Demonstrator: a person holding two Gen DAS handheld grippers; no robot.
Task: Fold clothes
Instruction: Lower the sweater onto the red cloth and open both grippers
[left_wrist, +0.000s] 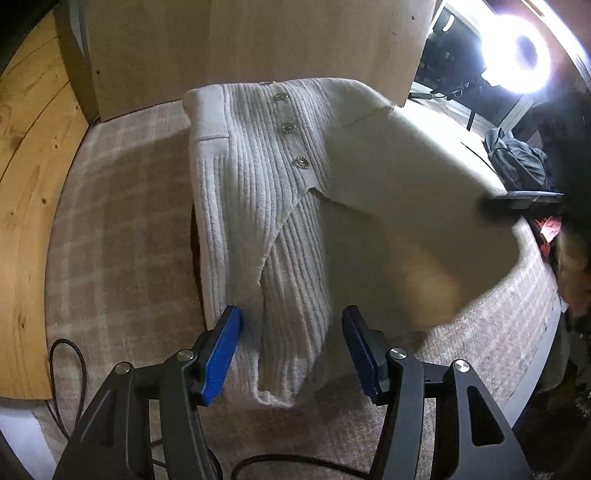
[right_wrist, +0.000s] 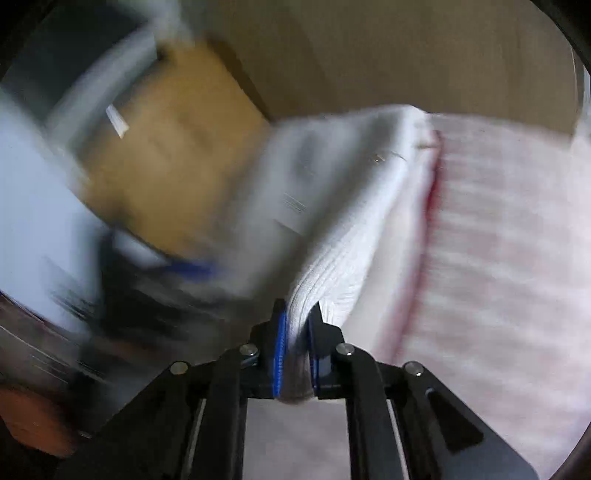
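A cream ribbed knit cardigan (left_wrist: 258, 177) with three metal buttons lies on a checked grey-beige cloth (left_wrist: 118, 229). My left gripper (left_wrist: 291, 325) is open just above the cardigan's near end, a blue pad on each side of a ribbed fold. The cardigan's right part (left_wrist: 406, 206) is lifted and blurred in the air. My right gripper (right_wrist: 297, 314) is shut on a bunched edge of the cardigan (right_wrist: 332, 258); this view is heavily motion-blurred.
A wooden surface (left_wrist: 26, 184) runs along the left. A beige board (left_wrist: 240, 40) stands behind the cardigan. A bright ring light (left_wrist: 524, 51) glares at top right. Dark clothes (left_wrist: 517, 158) lie at the right. Black cables (left_wrist: 70, 369) run near my left gripper.
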